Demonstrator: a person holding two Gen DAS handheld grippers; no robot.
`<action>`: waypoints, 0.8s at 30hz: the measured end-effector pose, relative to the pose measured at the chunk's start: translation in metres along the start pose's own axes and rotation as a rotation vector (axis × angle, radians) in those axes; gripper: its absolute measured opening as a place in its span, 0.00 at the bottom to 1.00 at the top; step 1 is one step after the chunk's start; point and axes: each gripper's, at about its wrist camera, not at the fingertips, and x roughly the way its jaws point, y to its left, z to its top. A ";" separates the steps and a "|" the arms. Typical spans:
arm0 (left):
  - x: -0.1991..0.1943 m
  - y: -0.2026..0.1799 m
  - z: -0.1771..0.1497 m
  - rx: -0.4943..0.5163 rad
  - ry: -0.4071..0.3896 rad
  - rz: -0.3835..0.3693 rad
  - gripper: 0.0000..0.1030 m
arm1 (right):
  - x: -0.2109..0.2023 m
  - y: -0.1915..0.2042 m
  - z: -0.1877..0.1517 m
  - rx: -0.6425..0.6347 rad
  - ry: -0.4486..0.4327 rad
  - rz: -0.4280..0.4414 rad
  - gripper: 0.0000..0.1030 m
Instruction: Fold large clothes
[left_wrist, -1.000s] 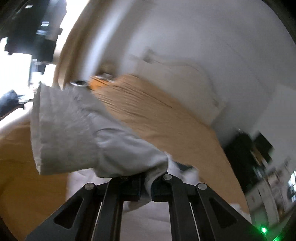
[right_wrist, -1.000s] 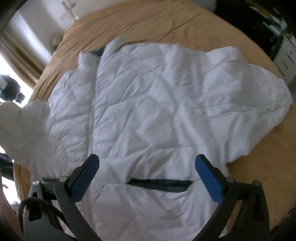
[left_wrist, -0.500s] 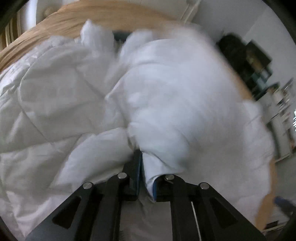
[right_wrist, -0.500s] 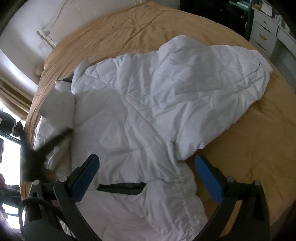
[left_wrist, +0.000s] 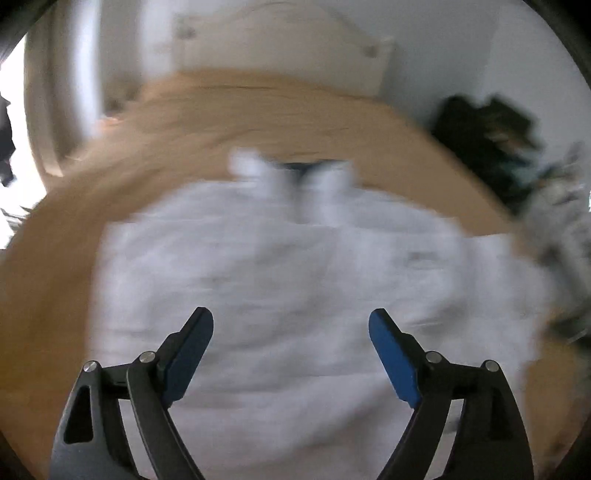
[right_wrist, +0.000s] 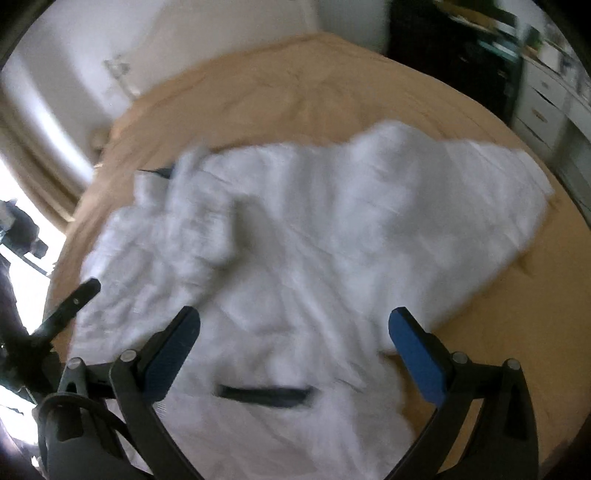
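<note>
A large white quilted jacket (right_wrist: 314, 251) lies spread on a bed with a tan cover (right_wrist: 295, 96). Its left sleeve (right_wrist: 199, 229) lies folded in over the body; the right sleeve (right_wrist: 480, 192) stretches out to the right. A dark pocket slit (right_wrist: 262, 394) shows near the hem. My right gripper (right_wrist: 293, 336) is open and empty above the lower part of the jacket. My left gripper (left_wrist: 290, 332) is open and empty above the jacket (left_wrist: 295, 280); its view is blurred. One finger of the left gripper (right_wrist: 74, 302) shows at the left edge of the right wrist view.
A white headboard (left_wrist: 280, 44) stands at the far end of the bed against a white wall. Dark shelving (right_wrist: 461, 48) and white drawers (right_wrist: 546, 110) stand to the right of the bed. A bright window with curtains (right_wrist: 22, 155) is on the left.
My left gripper carried the left sleeve over the jacket's body, opened and let it go, then pulled back. My right gripper stayed open above the hem.
</note>
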 end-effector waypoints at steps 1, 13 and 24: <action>0.006 0.015 -0.003 0.004 0.014 0.057 0.84 | 0.004 0.016 0.008 -0.023 -0.006 0.048 0.92; 0.106 0.084 -0.054 -0.061 0.206 0.148 0.88 | 0.203 0.112 0.033 -0.165 0.214 0.063 0.35; 0.072 0.079 -0.068 -0.064 0.144 0.189 0.91 | 0.169 0.121 0.055 -0.201 0.064 0.077 0.62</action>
